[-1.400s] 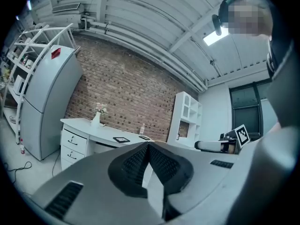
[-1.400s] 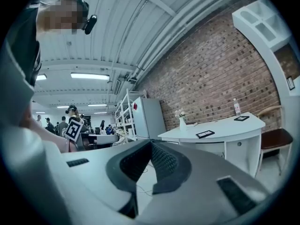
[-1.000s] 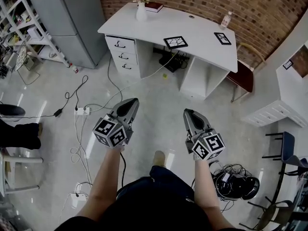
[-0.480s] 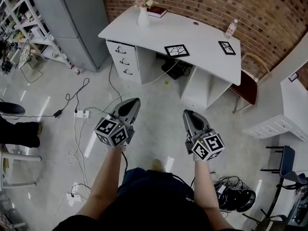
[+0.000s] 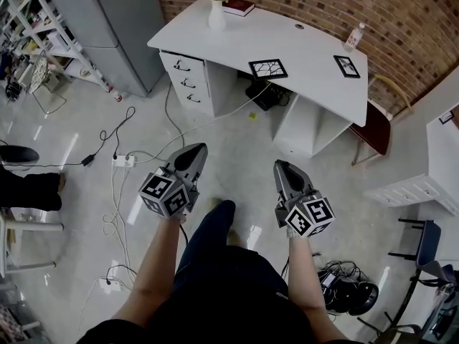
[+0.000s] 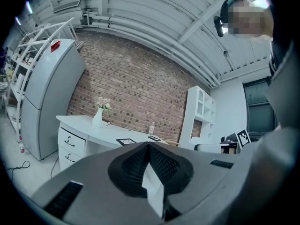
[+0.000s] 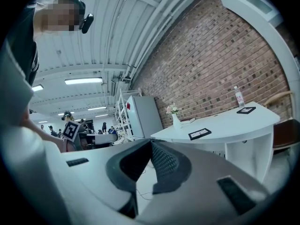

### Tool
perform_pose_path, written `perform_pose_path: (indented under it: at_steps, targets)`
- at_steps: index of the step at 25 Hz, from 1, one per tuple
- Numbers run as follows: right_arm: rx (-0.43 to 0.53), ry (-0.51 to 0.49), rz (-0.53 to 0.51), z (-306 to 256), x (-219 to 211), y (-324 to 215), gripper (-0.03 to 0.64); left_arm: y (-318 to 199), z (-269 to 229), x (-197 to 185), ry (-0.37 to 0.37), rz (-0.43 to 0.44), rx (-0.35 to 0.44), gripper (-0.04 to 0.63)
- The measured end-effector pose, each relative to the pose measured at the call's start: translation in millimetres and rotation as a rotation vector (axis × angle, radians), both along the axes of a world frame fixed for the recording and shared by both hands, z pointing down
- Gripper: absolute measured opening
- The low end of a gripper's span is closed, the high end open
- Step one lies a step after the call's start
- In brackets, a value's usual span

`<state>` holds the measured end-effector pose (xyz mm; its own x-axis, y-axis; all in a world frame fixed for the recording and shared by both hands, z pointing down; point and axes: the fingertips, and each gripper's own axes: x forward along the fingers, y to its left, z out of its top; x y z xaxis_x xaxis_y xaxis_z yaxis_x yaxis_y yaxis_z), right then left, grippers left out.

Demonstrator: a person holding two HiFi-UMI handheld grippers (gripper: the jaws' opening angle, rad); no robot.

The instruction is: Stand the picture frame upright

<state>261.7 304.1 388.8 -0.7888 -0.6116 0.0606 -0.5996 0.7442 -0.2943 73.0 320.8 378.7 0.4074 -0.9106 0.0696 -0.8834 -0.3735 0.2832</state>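
Head view: left gripper (image 5: 191, 151) and right gripper (image 5: 281, 168) were held side by side over the pale floor (image 5: 237, 138), tips pointing to 12 o'clock. Each had its jaws pressed together with nothing between them. The left gripper view and the right gripper view showed the same: ribbed pads met at the tip, no object caught.

Person's bare forearms ran back to 6 o'clock. One dark trouser leg (image 5: 212, 228) reached forward between the two arms.

Picture frame (image 5: 267, 68) lay flat on the white desk (image 5: 308, 95), near the front edge. It sat at about 1 o'clock from the left gripper and 12 o'clock from the right gripper, well apart from both, with open floor between. A second frame (image 5: 347, 66), also flat, lay at 1 o'clock from the right gripper, nearer the desk's right end. Neither frame stood upright, and neither gripper touched one.

Farther out on the desk: white vase (image 5: 216, 16) with flowers and a dark book (image 5: 239, 6) at the far left corner, bottle (image 5: 353, 38) at the back right.

Off the desk: grey cabinet (image 5: 107, 27) at 10 o'clock, power strip (image 5: 123, 162) with cables at 9 o'clock of the left gripper, chair (image 5: 378, 124) at 2 o'clock.
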Motion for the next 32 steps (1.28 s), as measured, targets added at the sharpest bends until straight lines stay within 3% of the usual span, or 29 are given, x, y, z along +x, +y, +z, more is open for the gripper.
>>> perform_pose_path:
  at_steps: [5, 14, 32]
  targets:
    - [-0.011, -0.004, 0.025, 2, 4, -18, 0.002, -21, 7, -4, 0.014, -0.007, -0.014, 0.002]
    - [-0.032, -0.015, 0.085, 6, 11, -73, 0.002, -86, -1, 11, 0.024, 0.064, -0.009, 0.002]
    - [-0.136, -0.004, 0.148, 33, -39, -212, 0.002, -245, 19, -28, 0.048, 0.155, -0.068, 0.002]
